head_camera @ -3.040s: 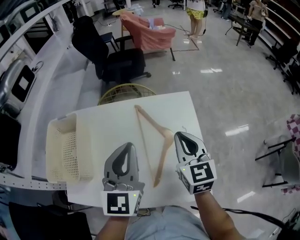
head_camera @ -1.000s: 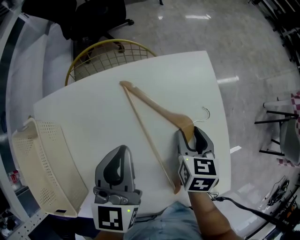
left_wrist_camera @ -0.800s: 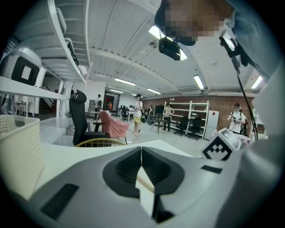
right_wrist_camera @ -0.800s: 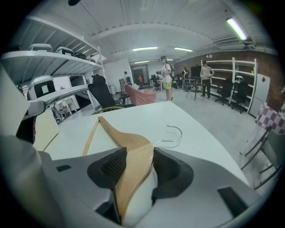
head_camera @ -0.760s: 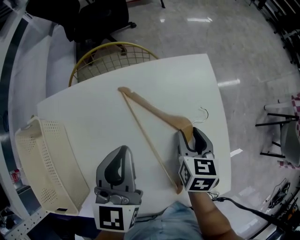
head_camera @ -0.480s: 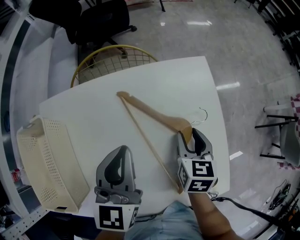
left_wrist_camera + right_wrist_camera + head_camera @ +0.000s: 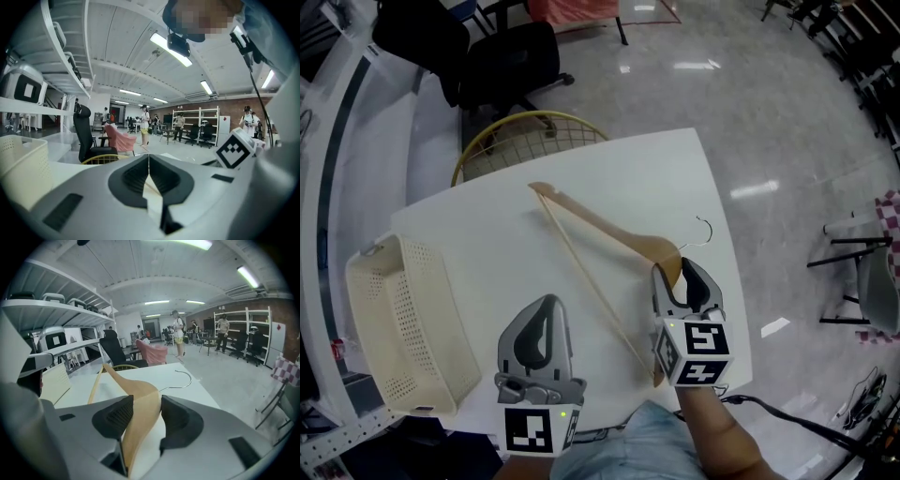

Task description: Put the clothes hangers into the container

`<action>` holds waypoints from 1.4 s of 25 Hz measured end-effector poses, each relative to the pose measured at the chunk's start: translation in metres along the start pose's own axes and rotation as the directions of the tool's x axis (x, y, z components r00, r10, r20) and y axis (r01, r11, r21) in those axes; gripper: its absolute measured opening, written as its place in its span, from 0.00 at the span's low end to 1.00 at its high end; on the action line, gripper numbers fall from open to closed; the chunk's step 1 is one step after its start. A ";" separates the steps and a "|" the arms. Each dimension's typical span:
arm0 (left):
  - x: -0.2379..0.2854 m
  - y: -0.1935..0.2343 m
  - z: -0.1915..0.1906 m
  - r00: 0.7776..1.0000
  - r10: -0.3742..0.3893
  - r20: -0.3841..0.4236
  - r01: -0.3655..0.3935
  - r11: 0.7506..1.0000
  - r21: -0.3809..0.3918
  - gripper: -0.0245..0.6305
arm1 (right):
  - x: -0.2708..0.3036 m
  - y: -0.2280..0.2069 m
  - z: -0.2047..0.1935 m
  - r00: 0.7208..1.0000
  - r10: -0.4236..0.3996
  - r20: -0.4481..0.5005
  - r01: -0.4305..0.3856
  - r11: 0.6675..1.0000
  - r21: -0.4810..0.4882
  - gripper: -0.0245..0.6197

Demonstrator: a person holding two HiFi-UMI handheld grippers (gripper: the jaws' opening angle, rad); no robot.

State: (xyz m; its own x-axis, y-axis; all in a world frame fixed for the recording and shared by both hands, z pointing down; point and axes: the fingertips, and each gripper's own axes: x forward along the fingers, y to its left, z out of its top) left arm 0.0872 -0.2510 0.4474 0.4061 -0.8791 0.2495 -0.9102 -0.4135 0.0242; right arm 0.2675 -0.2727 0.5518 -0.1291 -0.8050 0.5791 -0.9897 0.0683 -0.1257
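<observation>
A wooden clothes hanger (image 7: 598,225) with a wire hook (image 7: 703,230) lies flat on the white table (image 7: 487,234). My right gripper (image 7: 680,269) sits over its bend near the hook. In the right gripper view the hanger (image 7: 140,401) fills the gap of that gripper (image 7: 146,404), and both pads touch its sides. My left gripper (image 7: 542,307) hovers over the table's near edge, left of the hanger's thin bar, shut and empty (image 7: 149,157). The cream perforated basket (image 7: 398,319) stands at the table's left edge, apart from both grippers.
A yellow wire basket (image 7: 525,141) stands on the floor behind the table's far edge, with a black office chair (image 7: 502,56) beyond it. The table's right edge runs close to my right gripper. People and shelving show far off in the gripper views.
Three seconds ago my right gripper was beside the hanger; since a second ago it sits around the hanger's bend. The head view has shifted slightly. The left gripper has kept its place.
</observation>
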 end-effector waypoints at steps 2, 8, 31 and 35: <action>-0.005 -0.001 0.007 0.999 0.026 0.019 -0.027 0.999 0.021 0.06 | -0.009 0.000 0.013 0.999 0.010 0.031 -0.010 1.000 -0.004 0.34; -0.031 -0.009 0.047 0.988 0.109 0.112 -0.117 0.991 0.072 0.06 | -0.052 0.002 0.068 0.986 0.064 0.156 -0.060 0.998 -0.033 0.34; -0.185 -0.049 0.102 0.869 0.403 0.286 -0.444 0.891 0.096 0.06 | -0.175 0.044 0.108 0.892 0.332 0.306 -0.285 0.940 -0.189 0.34; -0.208 -0.057 0.096 0.858 0.436 0.271 -0.478 0.871 0.113 0.06 | -0.184 0.052 0.093 0.883 0.371 0.288 -0.326 0.926 -0.192 0.34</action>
State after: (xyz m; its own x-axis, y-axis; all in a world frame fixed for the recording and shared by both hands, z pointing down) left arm 0.0627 -0.0670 0.3012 -0.0265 -0.9990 -0.0373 -0.9777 0.0337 -0.2073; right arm 0.2454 -0.1759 0.3641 -0.4634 -0.8551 0.2326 -0.8857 0.4391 -0.1505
